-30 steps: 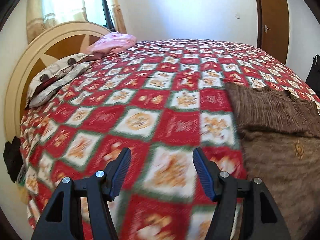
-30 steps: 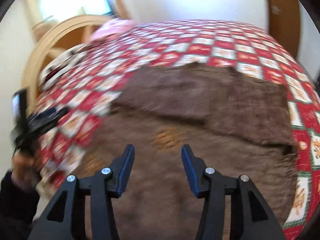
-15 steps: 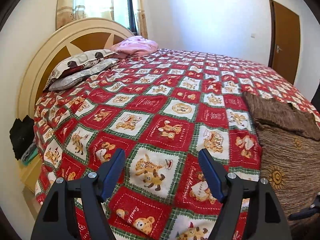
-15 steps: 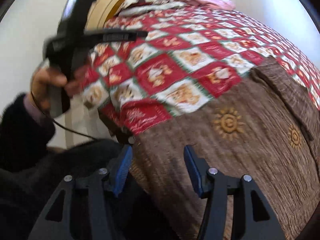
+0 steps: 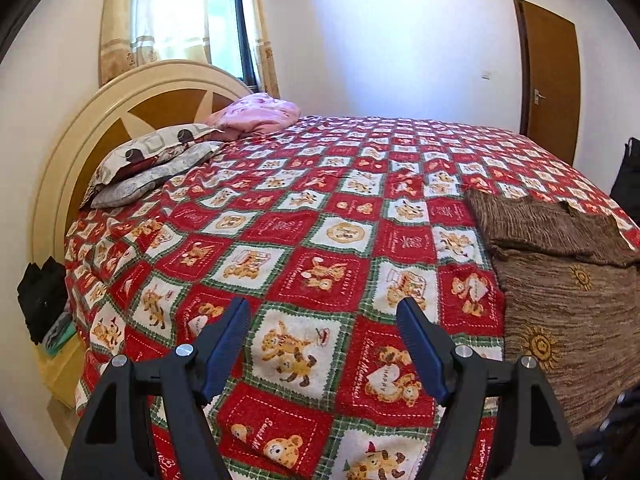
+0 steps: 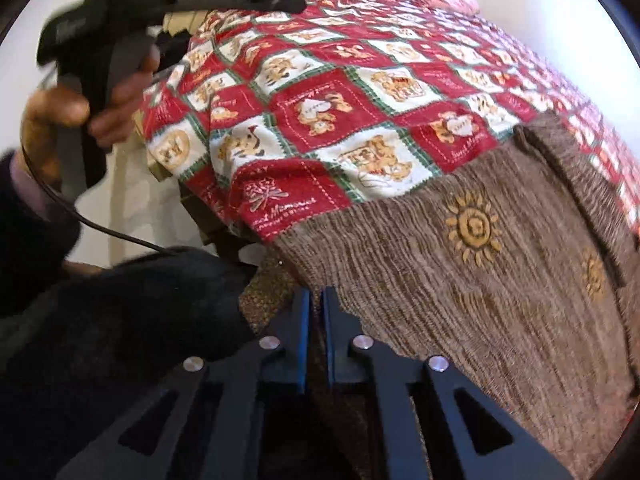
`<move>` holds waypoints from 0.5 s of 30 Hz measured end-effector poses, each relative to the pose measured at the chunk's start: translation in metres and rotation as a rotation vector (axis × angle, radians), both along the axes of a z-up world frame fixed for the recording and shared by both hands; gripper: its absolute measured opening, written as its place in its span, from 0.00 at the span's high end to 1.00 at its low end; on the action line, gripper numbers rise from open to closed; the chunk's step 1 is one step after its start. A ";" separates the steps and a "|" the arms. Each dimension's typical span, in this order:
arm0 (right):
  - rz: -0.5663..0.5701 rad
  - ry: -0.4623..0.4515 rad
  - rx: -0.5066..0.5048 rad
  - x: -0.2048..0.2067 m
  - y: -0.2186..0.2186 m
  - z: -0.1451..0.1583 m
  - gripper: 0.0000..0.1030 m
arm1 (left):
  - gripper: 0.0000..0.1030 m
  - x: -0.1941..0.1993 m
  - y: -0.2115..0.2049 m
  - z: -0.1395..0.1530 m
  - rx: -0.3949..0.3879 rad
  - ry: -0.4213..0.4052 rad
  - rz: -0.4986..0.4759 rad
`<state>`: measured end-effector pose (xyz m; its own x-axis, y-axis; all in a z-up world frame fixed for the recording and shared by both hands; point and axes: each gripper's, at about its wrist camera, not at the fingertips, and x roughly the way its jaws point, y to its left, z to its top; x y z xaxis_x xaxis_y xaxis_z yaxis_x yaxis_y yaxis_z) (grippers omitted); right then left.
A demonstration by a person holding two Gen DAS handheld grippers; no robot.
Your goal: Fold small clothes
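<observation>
Teddy-print bedspread (image 5: 320, 240), two pillows (image 5: 152, 168), pink bundle (image 5: 256, 114) by headboard (image 5: 120, 100); door (image 5: 552, 88).

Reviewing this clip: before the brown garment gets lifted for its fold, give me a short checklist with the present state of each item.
1. Right tool shut on the near hem of the brown garment: ok, jaws together at the fabric edge.
2. Left tool free and open: ok, nothing between its fingers.
3. Left tool over the garment: not ok, it hangs over the bedspread, the garment off to one side.
4. Garment spread flat: not ok, its far part is already doubled over.
5. Bare bedspread beside the garment: ok; pillows lie far off.
6. How much fabric is pinched: cannot tell.
</observation>
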<state>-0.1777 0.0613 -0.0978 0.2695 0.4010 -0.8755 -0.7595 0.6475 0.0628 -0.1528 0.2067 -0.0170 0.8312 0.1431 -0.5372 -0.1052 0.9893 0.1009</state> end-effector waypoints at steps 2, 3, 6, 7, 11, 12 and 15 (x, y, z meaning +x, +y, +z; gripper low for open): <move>-0.051 0.068 0.123 0.013 -0.019 0.010 0.92 | 0.26 0.001 -0.004 -0.004 0.011 0.011 -0.016; -0.085 0.093 0.176 0.018 -0.030 0.014 0.92 | 0.26 0.002 -0.007 -0.006 0.017 0.016 -0.025; -0.231 0.176 0.362 0.049 -0.074 0.020 0.92 | 0.26 0.003 -0.016 -0.011 0.037 0.029 -0.063; -0.276 0.212 0.413 0.059 -0.089 0.018 0.92 | 0.26 0.004 -0.022 -0.014 0.048 0.036 -0.088; -0.436 0.244 0.419 0.087 -0.121 -0.004 0.86 | 0.26 0.001 -0.043 -0.023 0.097 0.060 -0.184; -0.462 0.232 0.394 0.088 -0.123 -0.007 0.85 | 0.26 0.001 -0.048 -0.025 0.113 0.066 -0.204; -0.563 0.219 0.336 0.091 -0.132 -0.011 0.66 | 0.26 0.000 -0.064 -0.034 0.156 0.085 -0.247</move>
